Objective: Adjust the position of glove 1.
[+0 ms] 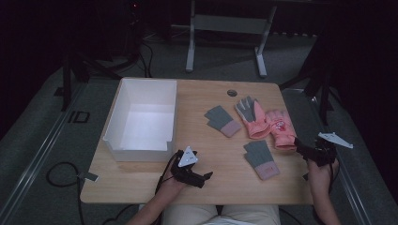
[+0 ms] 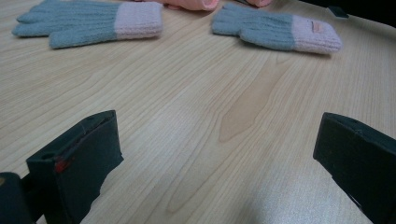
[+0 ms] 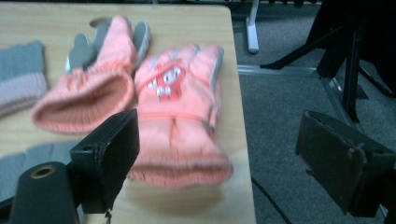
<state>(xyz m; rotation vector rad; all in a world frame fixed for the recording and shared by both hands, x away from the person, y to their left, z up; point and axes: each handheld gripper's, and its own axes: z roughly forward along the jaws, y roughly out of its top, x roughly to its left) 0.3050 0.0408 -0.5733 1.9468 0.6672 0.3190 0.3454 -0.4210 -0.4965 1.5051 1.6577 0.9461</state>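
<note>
Item: right hand-held gripper [image 3: 215,163], jaws apart, at the lower right of the high view. We log the nearest pink glove [image 3: 180,112] just beyond, cuff toward it, long axis running away up the counter [image 3: 187,23]. Left hand-held gripper [image 1: 199,177], also apart, lies farther off.

Pink glove [image 3: 180,116] cuff, seemingly blurred

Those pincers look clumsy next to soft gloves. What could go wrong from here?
The right gripper, open, sits by the pink glove with the red picture, which lies near the table's right edge; a nudge might push it off. That glove touches the other pink glove, so a grab could snag both. The left gripper is open above bare wood, apart from the grey gloves; flat knit may slide rather than lift.
</note>
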